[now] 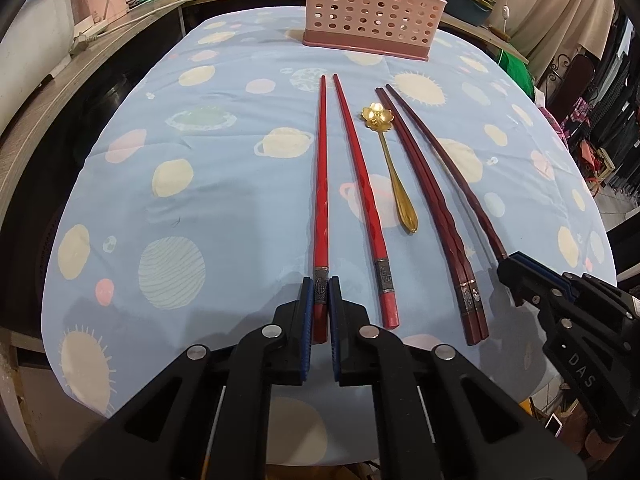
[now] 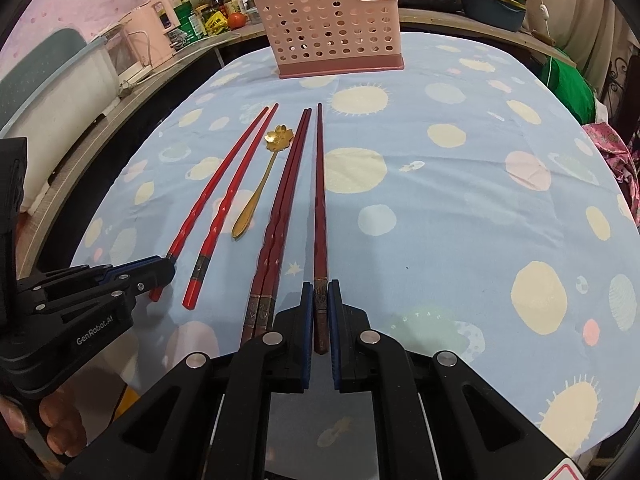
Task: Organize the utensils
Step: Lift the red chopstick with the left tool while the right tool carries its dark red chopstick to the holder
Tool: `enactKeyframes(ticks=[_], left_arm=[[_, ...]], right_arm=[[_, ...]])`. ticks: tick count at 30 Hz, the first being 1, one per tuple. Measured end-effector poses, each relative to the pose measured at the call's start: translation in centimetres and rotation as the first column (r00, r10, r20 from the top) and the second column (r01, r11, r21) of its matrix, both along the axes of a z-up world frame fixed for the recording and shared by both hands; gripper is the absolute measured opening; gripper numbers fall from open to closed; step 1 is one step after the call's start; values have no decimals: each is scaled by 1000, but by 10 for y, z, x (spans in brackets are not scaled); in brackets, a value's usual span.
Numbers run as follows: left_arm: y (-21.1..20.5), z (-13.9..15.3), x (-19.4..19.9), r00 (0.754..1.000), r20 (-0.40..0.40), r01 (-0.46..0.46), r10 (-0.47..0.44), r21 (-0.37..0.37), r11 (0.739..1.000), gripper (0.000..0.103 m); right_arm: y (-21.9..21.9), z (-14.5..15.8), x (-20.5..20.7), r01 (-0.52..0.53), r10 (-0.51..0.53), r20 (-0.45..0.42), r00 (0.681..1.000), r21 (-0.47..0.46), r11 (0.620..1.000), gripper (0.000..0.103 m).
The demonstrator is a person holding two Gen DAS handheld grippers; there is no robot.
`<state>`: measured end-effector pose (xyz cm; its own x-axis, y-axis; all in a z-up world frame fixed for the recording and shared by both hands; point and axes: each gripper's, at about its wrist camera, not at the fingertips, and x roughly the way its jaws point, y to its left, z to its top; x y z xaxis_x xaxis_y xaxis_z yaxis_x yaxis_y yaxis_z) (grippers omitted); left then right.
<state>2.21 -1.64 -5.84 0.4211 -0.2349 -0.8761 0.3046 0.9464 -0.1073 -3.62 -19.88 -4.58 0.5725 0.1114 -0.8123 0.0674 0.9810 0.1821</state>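
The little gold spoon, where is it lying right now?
The gold spoon lies on the tablecloth between the bright red chopsticks and the dark red chopsticks, its flower bowl toward the pink basket.

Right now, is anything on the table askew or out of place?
Nothing spilled or damaged. One dark chopstick lies apart from its two mates, its end in the right gripper. The left gripper holds one red chopstick.

Bright red chopsticks (image 1: 322,184), dark maroon chopsticks (image 1: 428,200), a gold flower-bowled spoon (image 1: 390,160), a pale pink perforated basket (image 1: 372,8), a light blue planet-and-sun tablecloth (image 1: 200,184).
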Motion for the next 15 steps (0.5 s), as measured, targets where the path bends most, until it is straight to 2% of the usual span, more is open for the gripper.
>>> enactKeyframes(ticks=[7,15], left_arm=[[7,16,4,1000,11,-21,22,-32,999,7],[15,55,11,998,54,-38,44,-93,995,7]], right_arm=[[-9,24,1,27,-28,37,999,4,1000,7],[-22,66,5,54,-58,118,991,40,998,7]])
